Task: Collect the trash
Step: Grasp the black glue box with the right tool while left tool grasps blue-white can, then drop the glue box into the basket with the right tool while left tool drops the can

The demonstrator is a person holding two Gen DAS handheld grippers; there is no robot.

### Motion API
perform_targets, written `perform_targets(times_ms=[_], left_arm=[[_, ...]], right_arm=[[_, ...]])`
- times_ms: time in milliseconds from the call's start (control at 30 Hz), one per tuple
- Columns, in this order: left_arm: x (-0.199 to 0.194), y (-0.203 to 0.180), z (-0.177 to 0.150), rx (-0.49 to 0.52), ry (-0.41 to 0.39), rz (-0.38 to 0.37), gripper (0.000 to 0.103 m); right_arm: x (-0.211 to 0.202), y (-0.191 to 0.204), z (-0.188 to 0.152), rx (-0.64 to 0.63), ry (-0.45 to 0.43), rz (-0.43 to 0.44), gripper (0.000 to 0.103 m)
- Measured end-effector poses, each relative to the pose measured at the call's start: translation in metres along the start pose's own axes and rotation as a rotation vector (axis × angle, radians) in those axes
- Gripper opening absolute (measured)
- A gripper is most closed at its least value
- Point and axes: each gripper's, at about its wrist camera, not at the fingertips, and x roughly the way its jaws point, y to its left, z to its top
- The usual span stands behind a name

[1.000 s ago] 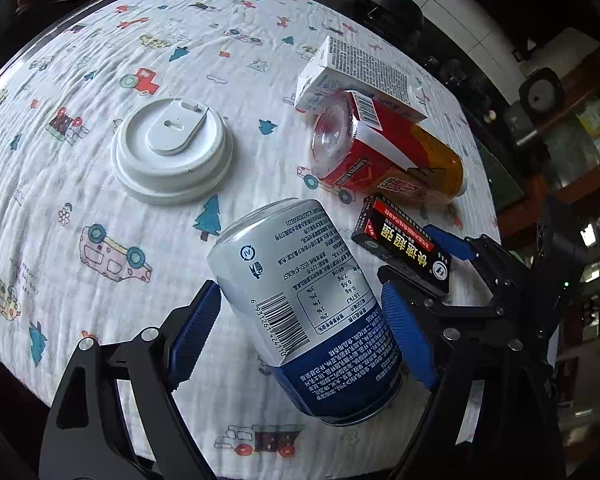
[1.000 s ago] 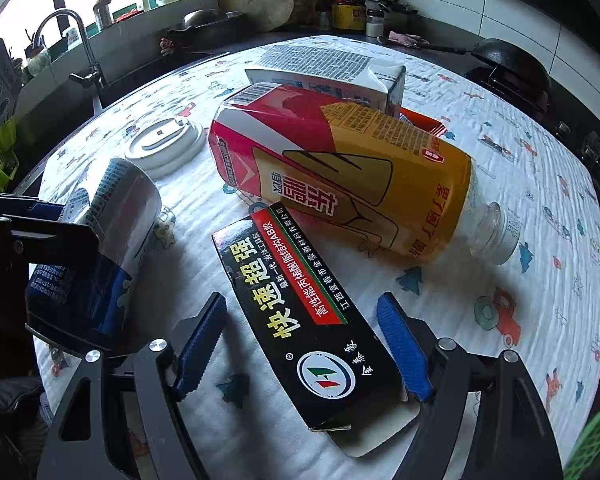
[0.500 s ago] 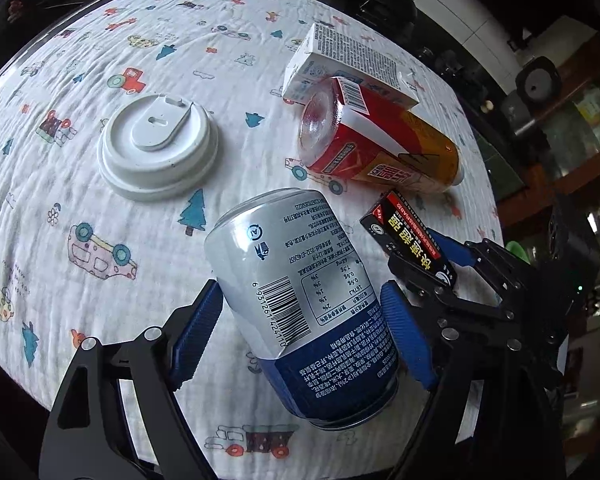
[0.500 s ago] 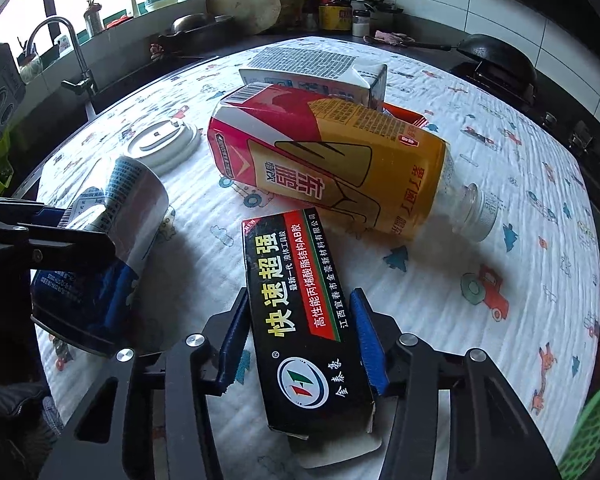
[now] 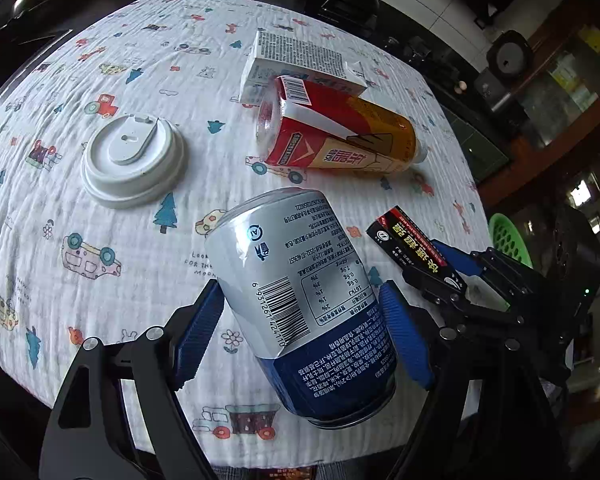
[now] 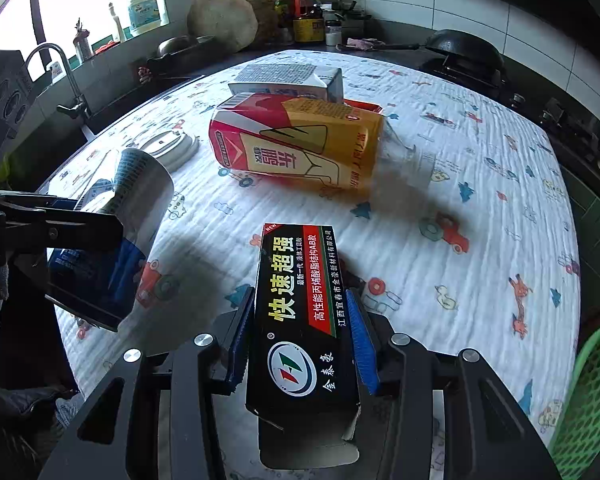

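Observation:
My left gripper (image 5: 300, 328) is shut on a silver and blue drink can (image 5: 304, 304) and holds it above the table; the can also shows in the right wrist view (image 6: 116, 232). My right gripper (image 6: 300, 336) is shut on a black glue box (image 6: 300, 320) and holds it lifted above the cloth; the box also shows in the left wrist view (image 5: 416, 252). On the table lie a red and yellow plastic bottle (image 5: 336, 140), a white carton (image 5: 300, 64) behind it and a white cup lid (image 5: 134, 160).
The table has a white cloth with a cartoon print (image 6: 460, 184). A green mesh basket (image 6: 584, 400) stands off the table's right edge. A sink with a tap (image 6: 64, 76) and a stove with a wok (image 6: 464, 52) lie behind.
My right gripper has shut on the black glue box and lifted it off the cloth, back from the bottle. My left gripper still holds the can, raised a little.

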Motion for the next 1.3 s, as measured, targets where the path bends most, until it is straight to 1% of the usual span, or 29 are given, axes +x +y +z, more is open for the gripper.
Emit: perform_targets(times_ms=[133,433,600,700,933,1033,1167,1267,1300], left_arm=[[-0.005,-0.008,-0.002,0.029,-0.002,-0.017,0.078],[-0.015,-0.032,0.001,0.1,-0.015,-0.064,0.078],[-0.013,-0.055,0.004,0.156,-0.021,-0.095,0.078],[-0.011,-0.071,0.009,0.193,-0.022,-0.122,0.078],[0.005,-0.129,0.021,0.292,0.006,-0.204,0.078],[0.014,-0.161,0.025,0.348,0.024,-0.247,0.078],[0.027,-0.205,0.031,0.424,0.042,-0.289,0.078],[0.038,-0.234,0.037,0.468,0.06,-0.321,0.078],[0.043,-0.245,0.039,0.486,0.065,-0.332,0.078]], right_arm=[[-0.009,-0.009,-0.01,0.037,-0.011,-0.017,0.043],[-0.049,-0.031,-0.033,0.127,-0.077,-0.069,0.043],[-0.074,-0.054,-0.049,0.204,-0.115,-0.131,0.043],[-0.089,-0.075,-0.059,0.255,-0.129,-0.187,0.043],[-0.126,-0.133,-0.089,0.392,-0.151,-0.335,0.043],[-0.137,-0.162,-0.105,0.459,-0.147,-0.396,0.043],[-0.143,-0.194,-0.124,0.534,-0.131,-0.475,0.043],[-0.142,-0.215,-0.138,0.585,-0.112,-0.502,0.043],[-0.141,-0.221,-0.141,0.598,-0.102,-0.524,0.043]])
